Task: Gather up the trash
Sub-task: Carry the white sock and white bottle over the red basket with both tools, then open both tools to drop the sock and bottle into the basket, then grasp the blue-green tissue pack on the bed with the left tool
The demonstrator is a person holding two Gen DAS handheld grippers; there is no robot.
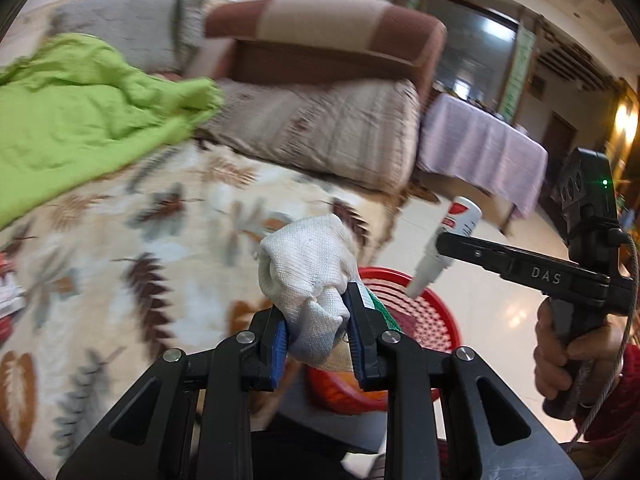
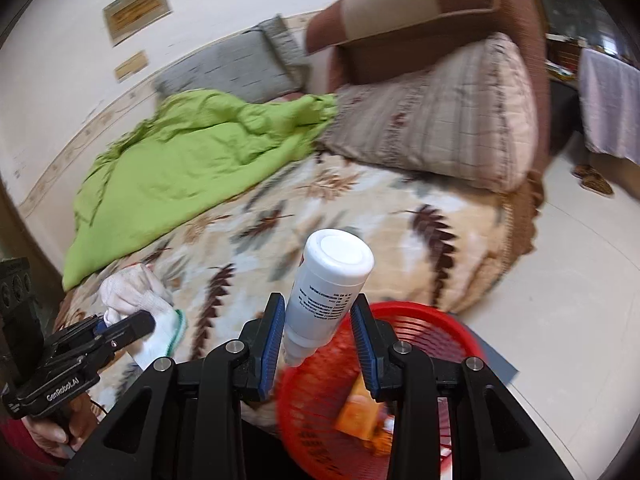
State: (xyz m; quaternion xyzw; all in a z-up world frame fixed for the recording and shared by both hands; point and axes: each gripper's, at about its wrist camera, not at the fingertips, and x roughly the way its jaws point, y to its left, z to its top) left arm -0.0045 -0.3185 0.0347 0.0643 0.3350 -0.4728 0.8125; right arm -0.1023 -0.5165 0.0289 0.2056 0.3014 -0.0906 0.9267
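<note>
Red plastic basket (image 2: 420, 320) sits at five o'clock below both grippers; the left gripper (image 1: 316, 328) clamps a white cloth glove (image 1: 308, 276), the right gripper (image 2: 320, 340) pinches a white bottle (image 2: 324, 292) whose smooth, tilted body could slip, missing the rim.

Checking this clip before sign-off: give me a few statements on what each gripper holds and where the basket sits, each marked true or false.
1. The left gripper is shut on a white glove. True.
2. The right gripper holds a green cloth. False: it holds a white bottle; the green cloth lies on the bed.
3. The red basket stands on the bed. False: it stands on the floor beside the bed.
4. The red basket already holds items. True: an orange packet lies inside.
</note>
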